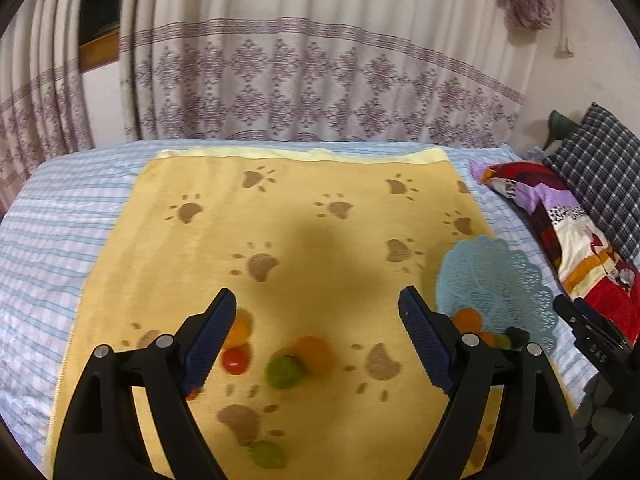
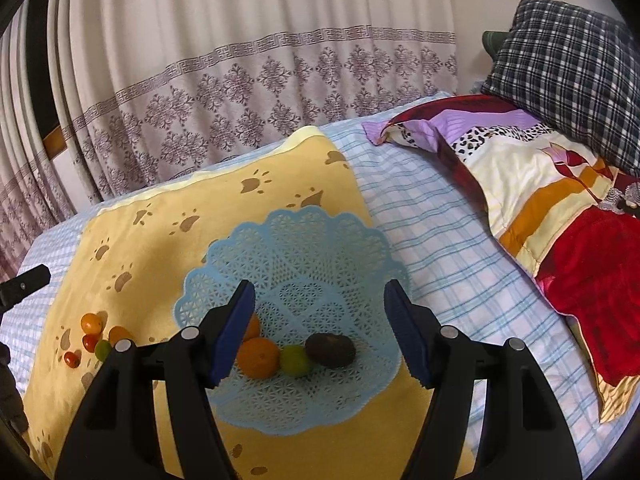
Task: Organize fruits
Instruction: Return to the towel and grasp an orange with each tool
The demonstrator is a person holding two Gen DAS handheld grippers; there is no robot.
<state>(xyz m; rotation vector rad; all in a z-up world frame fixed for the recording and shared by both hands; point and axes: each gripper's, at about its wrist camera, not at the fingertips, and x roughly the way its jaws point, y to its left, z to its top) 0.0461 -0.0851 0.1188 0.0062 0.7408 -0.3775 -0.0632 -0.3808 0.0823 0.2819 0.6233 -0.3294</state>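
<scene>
A light blue lace-pattern basket (image 2: 320,256) lies on a yellow paw-print towel (image 1: 300,220). In it sit an orange (image 2: 258,358), a green fruit (image 2: 295,361) and a dark brown fruit (image 2: 331,350). My right gripper (image 2: 320,332) is open and empty just above them. On the towel left of the basket lie loose fruits: an orange one (image 1: 314,354), a green one (image 1: 284,372), a red tomato (image 1: 234,361), another orange (image 1: 240,330) and a green one (image 1: 268,454). My left gripper (image 1: 316,340) is open and empty above them. The basket also shows in the left wrist view (image 1: 496,276).
The towel lies on a blue-and-white checked bedsheet (image 1: 60,240). A patterned curtain (image 1: 300,80) hangs behind. A colourful pillow (image 2: 560,216) and a dark plaid pillow (image 2: 568,72) lie to the right. The right gripper's body (image 1: 592,344) shows at the left view's right edge.
</scene>
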